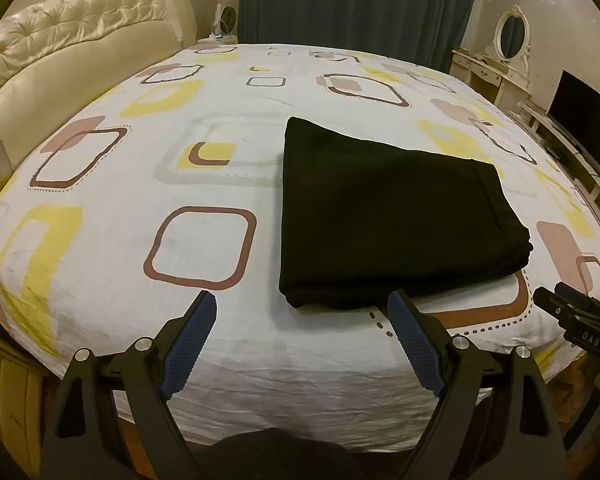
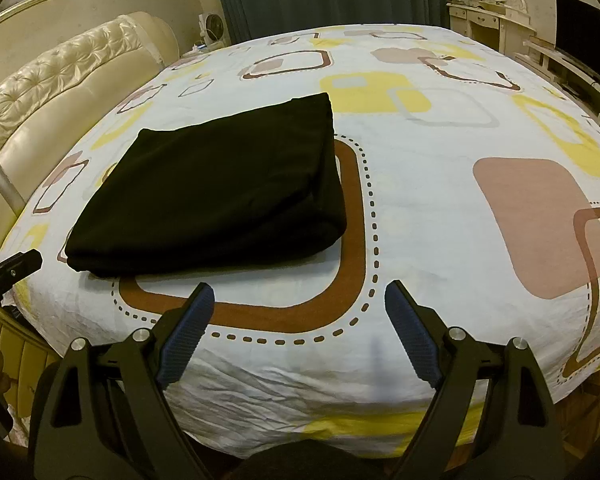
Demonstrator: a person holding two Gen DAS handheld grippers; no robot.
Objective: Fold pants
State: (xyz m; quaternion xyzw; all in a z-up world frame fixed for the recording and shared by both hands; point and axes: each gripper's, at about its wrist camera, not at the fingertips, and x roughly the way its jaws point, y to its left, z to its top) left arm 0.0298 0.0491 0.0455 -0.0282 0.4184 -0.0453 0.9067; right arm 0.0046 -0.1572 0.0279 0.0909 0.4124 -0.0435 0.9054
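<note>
Bed [image 1: 100, 264] with white patterned sheet fills the space ahead of both my claws; cream tufted headboard [image 1: 60, 52] off to my far left, dark curtain [image 1: 360, 4] beyond the far edge. Black pants [image 1: 388, 216], folded into a thick squared stack, lie flat on the sheet just ahead and right of my left claw [image 1: 302, 312], and ahead and left of my right claw [image 2: 300, 302]. Left claw: fingers spread wide, holding nothing, right fingertip near the stack's near edge. Right claw: fingers spread wide, empty, over the brown dashed square [image 2: 352, 216] printed on the sheet
</note>
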